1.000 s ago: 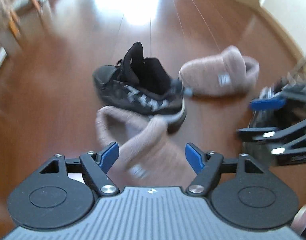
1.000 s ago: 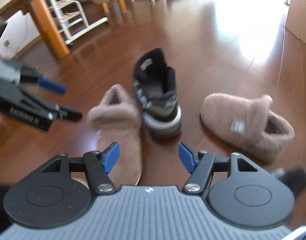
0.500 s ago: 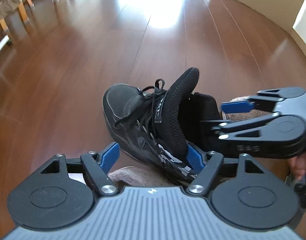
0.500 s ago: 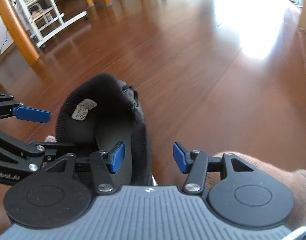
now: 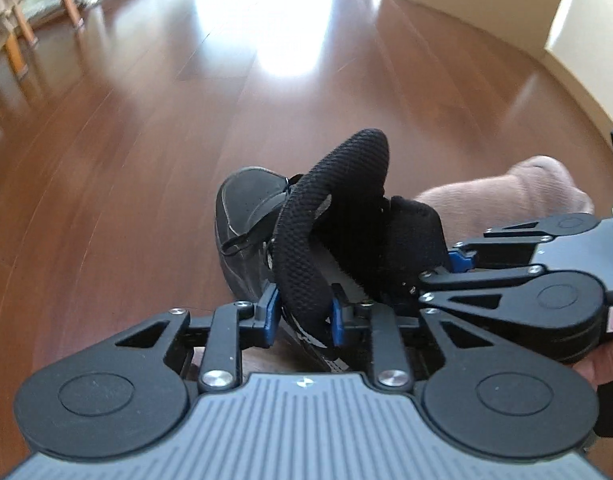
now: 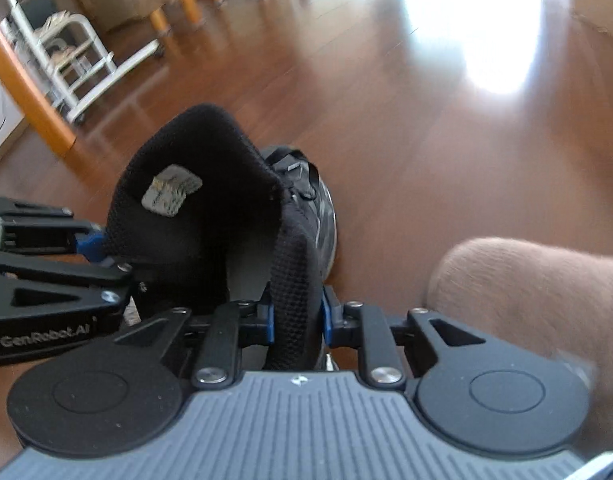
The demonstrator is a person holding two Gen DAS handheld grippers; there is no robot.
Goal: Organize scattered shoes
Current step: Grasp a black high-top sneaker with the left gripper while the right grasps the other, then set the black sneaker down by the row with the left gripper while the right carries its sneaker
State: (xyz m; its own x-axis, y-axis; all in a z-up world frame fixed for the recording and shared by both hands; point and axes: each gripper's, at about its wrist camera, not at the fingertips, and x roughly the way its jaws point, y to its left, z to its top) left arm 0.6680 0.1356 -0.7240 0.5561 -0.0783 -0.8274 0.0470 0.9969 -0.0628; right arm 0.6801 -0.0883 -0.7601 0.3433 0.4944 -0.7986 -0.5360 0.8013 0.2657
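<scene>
A black mesh-and-leather lace-up sneaker (image 5: 262,216) stands on the glossy reddish-brown wooden plank floor (image 5: 118,168), toe pointing away toward the far, sunlit part of the room. Both tongs have hold of it at the near, open end.

The left gripper (image 5: 302,314) is closing its blue-padded jaws on the padded black mesh collar on the left side of the shoe's opening; the pads already press against that rim on both sides. In the right wrist view the same tool (image 6: 88,242) reaches in from the left edge, its blue tip against the shoe's lining.

The right gripper (image 6: 296,312) has its jaws drawn nearly together, pinching the right side of the padded collar between the blue pads. From the left wrist view it (image 5: 460,260) comes in from the right, with a bit of the person's hand (image 5: 602,364) behind it.

A fuzzy pinkish-beige slipper (image 6: 526,288) lies on the floor just right of the sneaker; whether the two touch cannot be told. Inside the raised tongue of the sneaker a pale fabric label (image 6: 171,195) shows. Far left stand an orange wooden leg (image 6: 34,104) and a white metal rack (image 6: 74,60).
</scene>
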